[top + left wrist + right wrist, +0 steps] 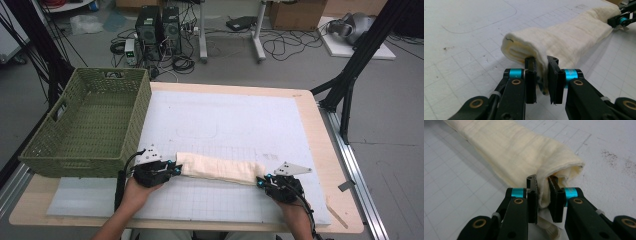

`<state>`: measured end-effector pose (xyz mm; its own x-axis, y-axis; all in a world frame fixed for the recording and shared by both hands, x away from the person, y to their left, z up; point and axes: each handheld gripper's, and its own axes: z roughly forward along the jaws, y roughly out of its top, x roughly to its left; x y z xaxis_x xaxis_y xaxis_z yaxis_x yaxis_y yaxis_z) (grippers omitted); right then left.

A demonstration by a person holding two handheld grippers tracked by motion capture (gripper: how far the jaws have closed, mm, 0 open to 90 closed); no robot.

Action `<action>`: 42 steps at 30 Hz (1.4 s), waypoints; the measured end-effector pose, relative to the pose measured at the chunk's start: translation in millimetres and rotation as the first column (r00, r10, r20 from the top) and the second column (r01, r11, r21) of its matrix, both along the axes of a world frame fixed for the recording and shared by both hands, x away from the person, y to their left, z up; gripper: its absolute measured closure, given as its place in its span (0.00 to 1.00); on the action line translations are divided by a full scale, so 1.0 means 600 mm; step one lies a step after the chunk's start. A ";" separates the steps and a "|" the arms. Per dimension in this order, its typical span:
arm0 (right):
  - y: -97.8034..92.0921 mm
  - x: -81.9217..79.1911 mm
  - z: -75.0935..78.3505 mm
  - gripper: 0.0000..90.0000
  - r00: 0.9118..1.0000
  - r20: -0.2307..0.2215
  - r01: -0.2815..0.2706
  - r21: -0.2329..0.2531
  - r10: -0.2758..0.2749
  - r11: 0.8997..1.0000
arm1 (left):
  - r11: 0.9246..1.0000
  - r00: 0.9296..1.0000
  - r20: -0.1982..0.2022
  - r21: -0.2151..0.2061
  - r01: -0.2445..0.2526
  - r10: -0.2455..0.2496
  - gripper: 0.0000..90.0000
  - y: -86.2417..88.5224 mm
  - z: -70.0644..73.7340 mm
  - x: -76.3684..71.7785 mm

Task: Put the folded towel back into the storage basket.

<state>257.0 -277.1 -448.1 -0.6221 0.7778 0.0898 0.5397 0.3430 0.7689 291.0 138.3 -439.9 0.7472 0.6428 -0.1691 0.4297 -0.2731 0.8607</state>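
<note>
Both ends are pinched now. The left gripper [172,167] has its jaws clenched on the near-left end of the folded cloth [217,167], and the right gripper [261,181] bites the other end the same way. In the left gripper view the jaws squeeze a bunch of cream fabric just below the layered fold [524,50]; in the right gripper view the jaws clamp the lower lip of the open end [564,167].

The cloth lies as a long, narrow roll across the front of the white mat [225,125], stretched between the two grippers and resting on the bench [320,145]. This looks like the lift-and-carry step, or one more fold: both grips are set, and nothing is off the surface yet.

If the green basket [90,125] is the goal, the next move calls for raising both ends together, keeping the roll taut so it doesn't sag open, then swinging left. The basket's near wall stands just beside the left gripper, so the cloth must clear that rim first. There's open room ahead on the mat and to the right; the bench's front edge sits close behind both hands.
</note>
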 end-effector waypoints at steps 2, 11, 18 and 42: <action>0.000 0.000 0.002 0.90 1.000 0.001 0.001 0.002 -0.001 1.000 | 1.000 1.000 0.002 -0.003 -0.003 0.003 0.87 0.000 0.000 0.000; -0.009 0.002 0.012 0.94 0.999 0.017 0.031 0.026 -0.031 0.999 | 1.000 1.000 0.013 -0.006 -0.018 0.018 0.88 0.002 0.003 -0.001; 0.002 0.002 0.003 0.54 0.997 -0.013 0.072 -0.034 -0.072 0.997 | 1.000 1.000 0.006 0.008 -0.015 0.015 0.88 0.003 0.001 0.000; -0.002 -0.012 0.020 0.90 0.997 0.064 0.053 -0.001 -0.052 0.999 | 1.000 0.999 0.038 -0.021 -0.007 0.008 0.88 0.000 0.003 -0.003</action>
<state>250.0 -278.0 -436.0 -0.5848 0.8097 0.0488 0.5064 0.3175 0.8017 289.1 138.6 -438.0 0.7487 0.6448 -0.1535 0.3981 -0.2523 0.8820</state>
